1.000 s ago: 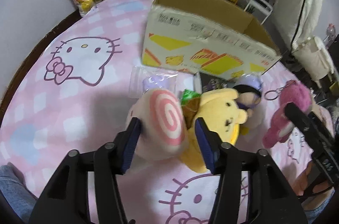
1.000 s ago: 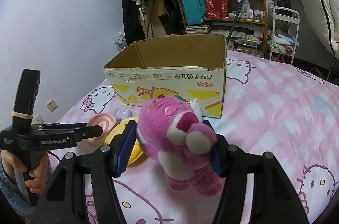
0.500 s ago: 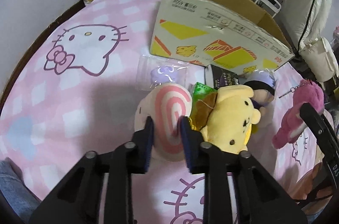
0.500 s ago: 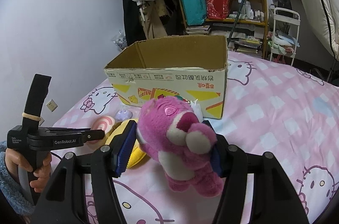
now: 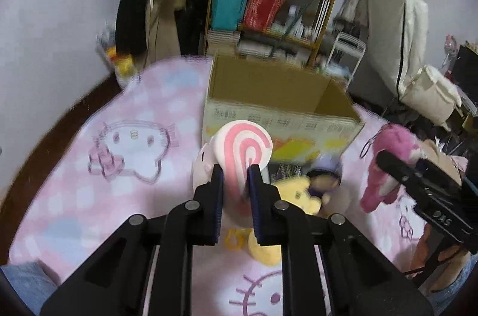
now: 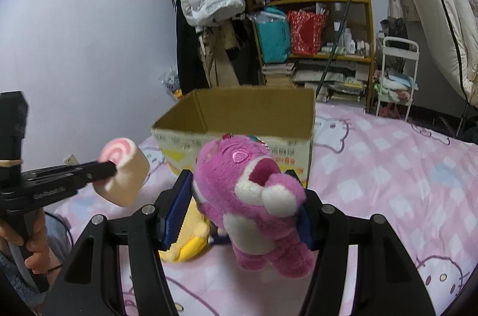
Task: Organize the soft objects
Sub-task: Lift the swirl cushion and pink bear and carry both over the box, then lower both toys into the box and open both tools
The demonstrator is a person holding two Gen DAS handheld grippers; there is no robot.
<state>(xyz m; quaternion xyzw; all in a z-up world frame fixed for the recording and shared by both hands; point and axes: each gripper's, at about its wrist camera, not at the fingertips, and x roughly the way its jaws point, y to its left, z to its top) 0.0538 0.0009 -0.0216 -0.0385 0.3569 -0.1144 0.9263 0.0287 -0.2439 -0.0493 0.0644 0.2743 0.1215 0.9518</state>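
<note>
while your left gripper [image 5: 234, 181] is pinching the swirl plush [image 5: 243, 150] tight between its pads and holding it up off the bed, the left wrist view is blurring with motion. your right gripper [image 6: 243, 208] is clamping the pink bear [image 6: 254, 196] at its sides, also lifted.

the right wrist view is showing you what the left cannot: the swirl plush is a thick roll with a cream body, hanging at about 9 o'clock from the bear, apart from it, and your hand [image 6: 28, 244] is gripping the left tool's handle. the left wrist view alone is showing the small purple-hooded doll [image 5: 324, 177] lying beside the yellow plush [image 5: 298, 196], at about 2 o'clock from the pads, with the pink bear off at 3 o'clock.

the open cardboard box [image 6: 239, 119] is sitting at 12 o'clock in both views, on the pink checked cat-print blanket [image 6: 388, 166]. behind it a wooden shelf [image 6: 328, 26] is holding bags and books, with coats hanging at 11 o'clock.
</note>
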